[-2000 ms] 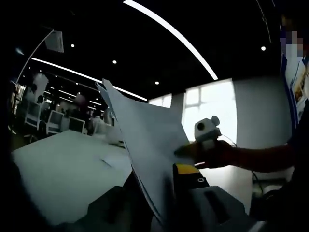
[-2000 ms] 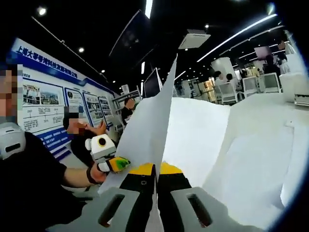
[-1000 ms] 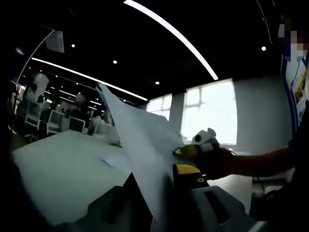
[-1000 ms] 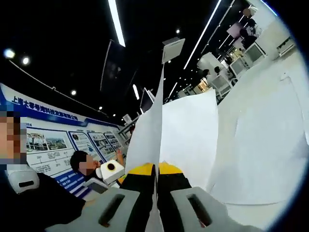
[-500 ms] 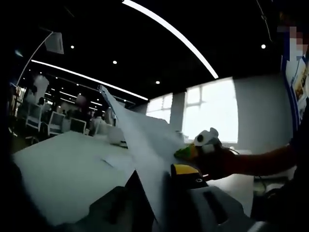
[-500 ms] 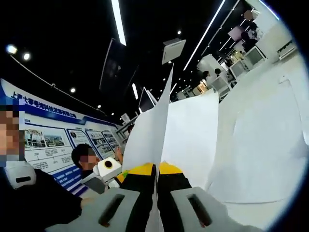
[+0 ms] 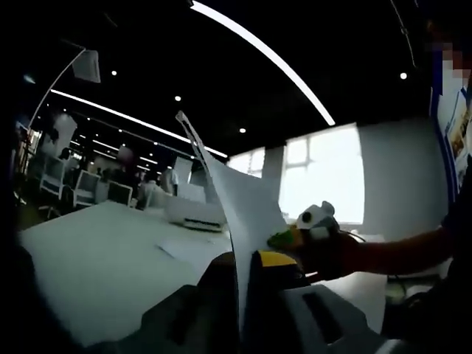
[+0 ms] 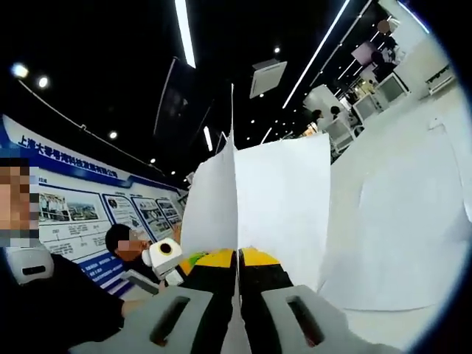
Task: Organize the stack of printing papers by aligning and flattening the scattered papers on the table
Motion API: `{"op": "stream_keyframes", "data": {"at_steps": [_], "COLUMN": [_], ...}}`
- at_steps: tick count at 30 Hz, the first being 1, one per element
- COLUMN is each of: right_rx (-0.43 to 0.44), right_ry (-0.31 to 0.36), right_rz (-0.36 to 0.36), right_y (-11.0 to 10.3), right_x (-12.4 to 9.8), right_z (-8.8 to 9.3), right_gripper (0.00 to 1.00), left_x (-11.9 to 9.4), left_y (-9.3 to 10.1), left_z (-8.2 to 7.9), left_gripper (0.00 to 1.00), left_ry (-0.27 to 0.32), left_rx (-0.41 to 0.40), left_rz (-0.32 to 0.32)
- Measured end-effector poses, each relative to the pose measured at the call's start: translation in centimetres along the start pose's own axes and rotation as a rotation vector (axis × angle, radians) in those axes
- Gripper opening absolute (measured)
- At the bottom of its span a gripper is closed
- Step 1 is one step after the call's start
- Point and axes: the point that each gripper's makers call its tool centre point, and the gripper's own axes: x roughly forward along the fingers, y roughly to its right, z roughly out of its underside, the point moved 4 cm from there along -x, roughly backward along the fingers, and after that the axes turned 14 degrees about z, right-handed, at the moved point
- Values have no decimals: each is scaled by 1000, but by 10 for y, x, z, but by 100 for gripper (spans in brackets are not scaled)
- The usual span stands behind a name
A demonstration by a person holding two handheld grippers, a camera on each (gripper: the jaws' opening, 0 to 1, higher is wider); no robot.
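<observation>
A stack of white printing paper (image 8: 276, 206) is held upright, on edge, above the white table (image 8: 413, 184). My right gripper (image 8: 237, 258) is shut on its near edge, the sheets rising from between the yellow-tipped jaws. In the left gripper view the same stack (image 7: 247, 214) rises from my left gripper (image 7: 247, 262), which is shut on it. The right gripper (image 7: 306, 232) comes in there from the right, gripping the stack's far side. In the right gripper view the left gripper (image 8: 177, 259) shows just left of the stack. Loose sheets (image 8: 402, 221) lie flat on the table.
A sheet (image 7: 195, 249) lies on the table (image 7: 96, 258) beyond the stack, with a white box-shaped device (image 7: 193, 212) behind it. Chairs and people are in the far background. A seated person (image 8: 122, 247) and a blue wall display (image 8: 66, 199) are at the left.
The stack has turned more edge-on in both views and stands more upright. Both grippers stay shut on it.
</observation>
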Motion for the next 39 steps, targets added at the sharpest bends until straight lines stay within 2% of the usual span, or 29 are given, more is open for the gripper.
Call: {"op": "stream_keyframes", "data": {"at_steps": [9,15,17,20,22,32,39], "right_rx": [-30,-85,-103,-174,-193,-185,-171], "right_ry": [5,26,41,74,72,124,134], "right_rz": [-6,12,23,88,101,140,138], "right_y": [-7,-10,-9,-3,-2,6,12], "right_x": [-2,-5,-8,-15,-21,-43,-59], "right_z": [-1,1,0,-4,-4,-3,7], "right_gripper": [3,12,19,28,28,43,46], "left_x": [-1,-2,-2,-2,-2,-4,-5], "left_y": [-2,-1,0,0,0,0,-2], "left_z": [-1,-1,-2,-2,-2,-6,-7], "left_gripper": [6,6,6,6,6,6,6], "left_ry": [15,18,21,26,29,63,75], "left_rx": [-22,-26,-22,-20,-22,-35,-46], "left_rz": [-4,-2,-5,-7,-6,-17,-24]}}
